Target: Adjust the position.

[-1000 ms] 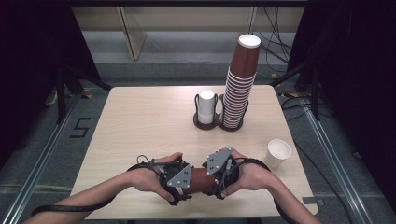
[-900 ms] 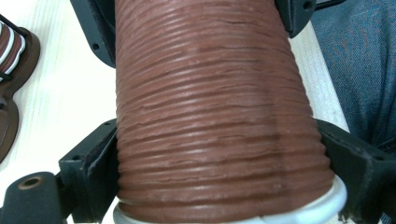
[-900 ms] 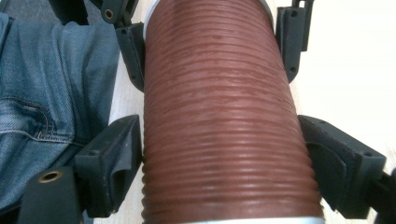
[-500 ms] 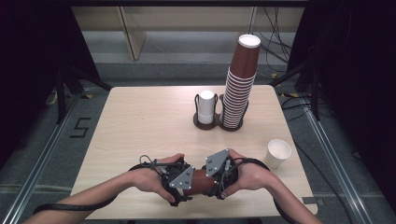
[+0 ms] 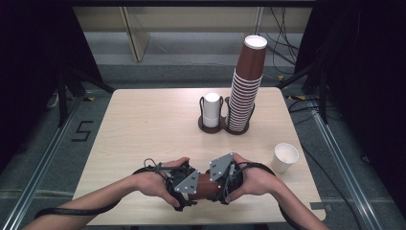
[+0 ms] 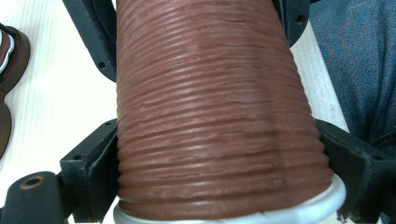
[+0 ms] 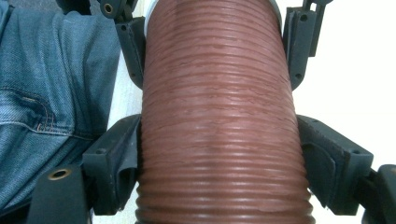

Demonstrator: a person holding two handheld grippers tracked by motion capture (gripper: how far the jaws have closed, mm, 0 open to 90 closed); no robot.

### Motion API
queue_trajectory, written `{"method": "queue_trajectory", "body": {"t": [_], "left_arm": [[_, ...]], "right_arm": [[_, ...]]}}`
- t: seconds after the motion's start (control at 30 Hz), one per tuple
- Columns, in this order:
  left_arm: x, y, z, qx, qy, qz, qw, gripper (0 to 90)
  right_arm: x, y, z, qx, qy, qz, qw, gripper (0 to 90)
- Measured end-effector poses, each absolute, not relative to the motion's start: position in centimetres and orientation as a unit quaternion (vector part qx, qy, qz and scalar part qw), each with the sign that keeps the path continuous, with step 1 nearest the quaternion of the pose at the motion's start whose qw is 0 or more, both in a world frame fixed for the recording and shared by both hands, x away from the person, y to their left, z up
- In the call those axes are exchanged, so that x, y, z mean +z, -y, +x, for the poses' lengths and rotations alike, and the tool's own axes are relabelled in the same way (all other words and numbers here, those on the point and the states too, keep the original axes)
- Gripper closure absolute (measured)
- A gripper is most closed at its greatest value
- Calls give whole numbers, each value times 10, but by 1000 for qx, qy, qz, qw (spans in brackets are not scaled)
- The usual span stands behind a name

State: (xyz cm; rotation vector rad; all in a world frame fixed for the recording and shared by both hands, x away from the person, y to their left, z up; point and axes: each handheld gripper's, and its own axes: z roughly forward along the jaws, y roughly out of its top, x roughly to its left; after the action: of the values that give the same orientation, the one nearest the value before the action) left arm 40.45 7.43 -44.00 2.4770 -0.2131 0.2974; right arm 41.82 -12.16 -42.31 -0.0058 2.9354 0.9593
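A short stack of nested brown ribbed paper cups (image 5: 205,184) is held level between the two tools at the near edge of the counter (image 5: 143,129), well in front of the two-ring cup holder (image 5: 224,125). The left tool (image 5: 189,184) is clamped across the stack's rim end; the right tool (image 5: 221,181) has just been closing and, in the right gripper view, its pads press the ribbed wall (image 7: 219,121) on both sides.

The step in hand is judged to be the pulling apart of the stack — the grip should be kept firm but not crushing, and the pull made straight along the cups' axis, with a slight twist if they bind.

Counted: one tall stack (image 5: 245,91) in the holder's right ring, one white cup (image 5: 211,109) in its left ring, one loose white cup (image 5: 285,157) well to the holder's right and nearer — two tools.
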Motion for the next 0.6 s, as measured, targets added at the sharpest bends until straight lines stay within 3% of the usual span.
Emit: {"method": "queue_trajectory", "body": {"t": [0.27, 0.6], "left_arm": [[-440, -73, 404, 103, 78, 941, 312, 111], [-441, -77, 406, 102, 53, 940, 321, 0]], "right_arm": [[-424, 123, 418, 310, -950, -3, 25, 225], [-426, 129, 418, 309, -951, -1, 29, 223]]}}
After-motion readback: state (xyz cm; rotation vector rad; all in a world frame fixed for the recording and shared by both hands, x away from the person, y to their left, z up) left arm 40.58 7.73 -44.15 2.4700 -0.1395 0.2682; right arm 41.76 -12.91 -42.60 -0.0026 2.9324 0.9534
